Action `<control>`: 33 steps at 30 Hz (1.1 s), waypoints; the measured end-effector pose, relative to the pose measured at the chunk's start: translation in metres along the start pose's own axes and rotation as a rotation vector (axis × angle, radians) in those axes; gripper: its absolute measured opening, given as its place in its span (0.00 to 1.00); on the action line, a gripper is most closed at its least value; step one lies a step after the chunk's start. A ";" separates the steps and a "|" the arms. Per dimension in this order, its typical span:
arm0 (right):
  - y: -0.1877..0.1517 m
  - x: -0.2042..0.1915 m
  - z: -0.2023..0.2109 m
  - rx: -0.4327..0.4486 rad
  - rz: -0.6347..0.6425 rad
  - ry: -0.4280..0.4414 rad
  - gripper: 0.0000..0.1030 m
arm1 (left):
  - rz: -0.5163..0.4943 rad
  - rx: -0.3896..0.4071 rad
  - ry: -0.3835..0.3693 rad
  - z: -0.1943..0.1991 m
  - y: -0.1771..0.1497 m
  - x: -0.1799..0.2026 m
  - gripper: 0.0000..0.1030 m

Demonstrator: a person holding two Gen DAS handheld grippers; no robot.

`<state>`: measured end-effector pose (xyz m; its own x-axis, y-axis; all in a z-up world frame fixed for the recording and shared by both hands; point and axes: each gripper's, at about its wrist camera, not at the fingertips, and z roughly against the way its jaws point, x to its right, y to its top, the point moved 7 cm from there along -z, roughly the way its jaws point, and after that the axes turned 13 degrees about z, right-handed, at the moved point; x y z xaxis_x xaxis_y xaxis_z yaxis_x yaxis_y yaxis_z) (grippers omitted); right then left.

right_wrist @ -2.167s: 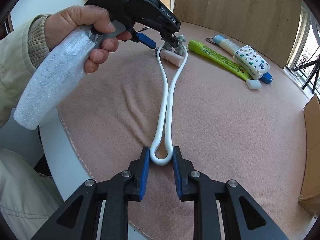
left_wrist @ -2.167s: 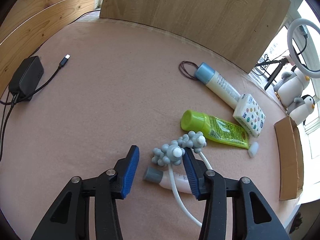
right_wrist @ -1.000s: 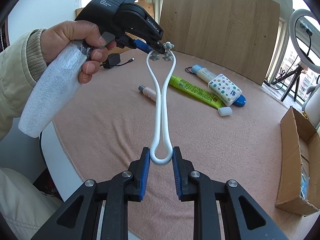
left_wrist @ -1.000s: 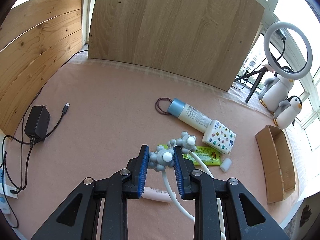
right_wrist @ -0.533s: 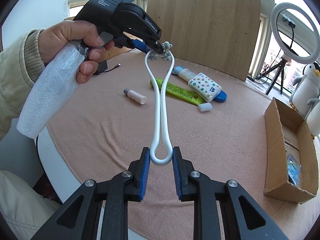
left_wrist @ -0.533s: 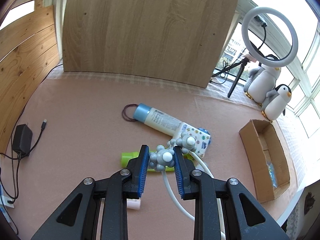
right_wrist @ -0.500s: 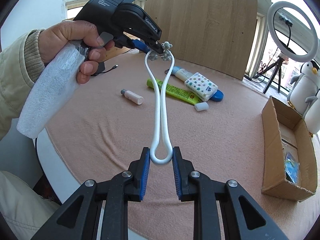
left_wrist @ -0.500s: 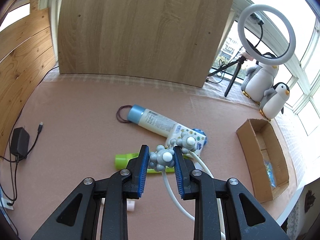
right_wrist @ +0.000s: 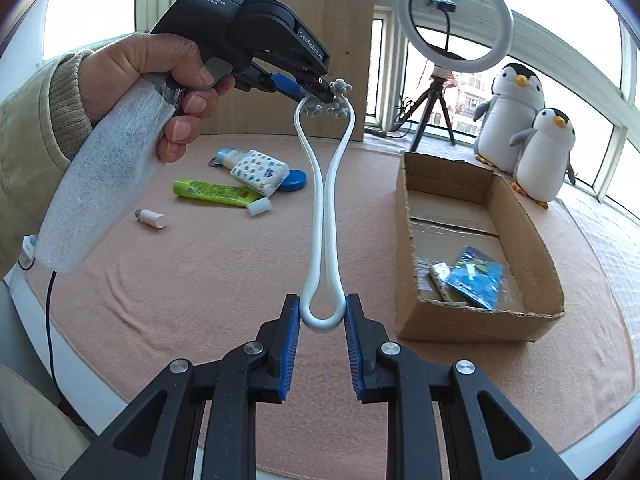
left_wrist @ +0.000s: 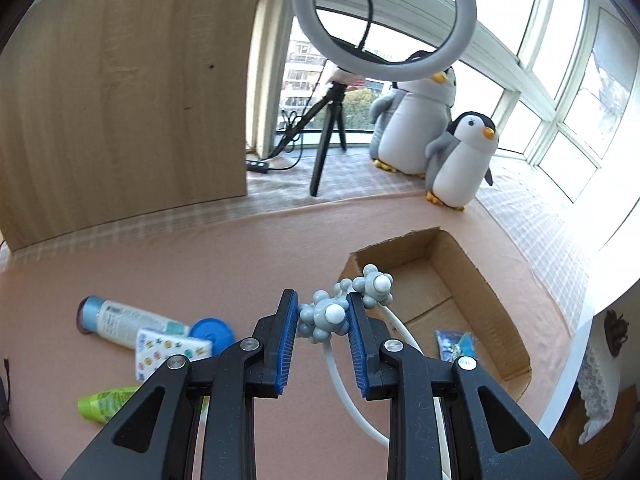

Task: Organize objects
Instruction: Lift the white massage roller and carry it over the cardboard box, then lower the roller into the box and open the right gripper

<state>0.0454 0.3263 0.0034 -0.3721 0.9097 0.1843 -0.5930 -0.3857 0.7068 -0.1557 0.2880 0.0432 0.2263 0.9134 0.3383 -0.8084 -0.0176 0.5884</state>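
A white looped massager (right_wrist: pixel 325 216) with grey knobbed heads hangs in the air between both grippers. My left gripper (left_wrist: pixel 323 312) is shut on one grey knobbed head (left_wrist: pixel 326 315); the second head (left_wrist: pixel 375 283) sticks out to its right. From the right wrist view the left gripper (right_wrist: pixel 320 94) sits at the upper left, held by a hand (right_wrist: pixel 160 76). My right gripper (right_wrist: pixel 322 318) is shut on the loop's bent end. The open cardboard box (right_wrist: pixel 532 232) stands to the right, and its rim (left_wrist: pixel 484 280) lies just beyond the left gripper.
In the box lie a blue packet (right_wrist: pixel 474 278) and a small white one. On the pink cloth to the left are a green tube (right_wrist: pixel 212 192), a dotted tissue pack (right_wrist: pixel 260 170), a blue-capped bottle (left_wrist: pixel 116 320), a small white tube (right_wrist: pixel 151 218). Two plush penguins (right_wrist: pixel 528 144) and a ring light (right_wrist: pixel 454 26) stand behind.
Both grippers have carried the massager to the right, away from the tubes. The cardboard box now lies directly ahead of the left gripper and close beside the right one.
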 end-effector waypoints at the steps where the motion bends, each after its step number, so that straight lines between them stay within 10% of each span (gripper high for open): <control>1: -0.001 0.007 0.001 0.000 -0.011 -0.009 0.19 | -0.012 -0.001 -0.008 -0.005 0.002 0.013 0.26; 12: -0.009 0.084 -0.001 0.006 -0.084 -0.080 0.19 | -0.095 -0.010 -0.023 -0.055 0.030 0.105 0.28; 14: -0.013 0.095 -0.008 -0.016 -0.102 -0.094 0.19 | -0.107 -0.003 0.005 -0.061 0.029 0.107 0.51; 17: -0.019 0.104 -0.016 -0.041 -0.112 -0.109 0.29 | -0.094 0.060 0.048 -0.058 0.030 0.097 0.79; 19: -0.020 0.110 -0.013 -0.022 -0.132 -0.125 0.43 | -0.099 0.057 0.052 -0.056 0.028 0.087 0.79; 33: 0.011 0.086 -0.026 0.003 -0.140 -0.079 0.43 | 0.028 0.063 0.143 0.002 0.015 -0.042 0.79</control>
<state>-0.0117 0.3962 0.0096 -0.2283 0.9639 0.1369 -0.6331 -0.2538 0.7312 -0.1762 0.2481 0.0395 0.1214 0.9606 0.2500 -0.7765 -0.0650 0.6268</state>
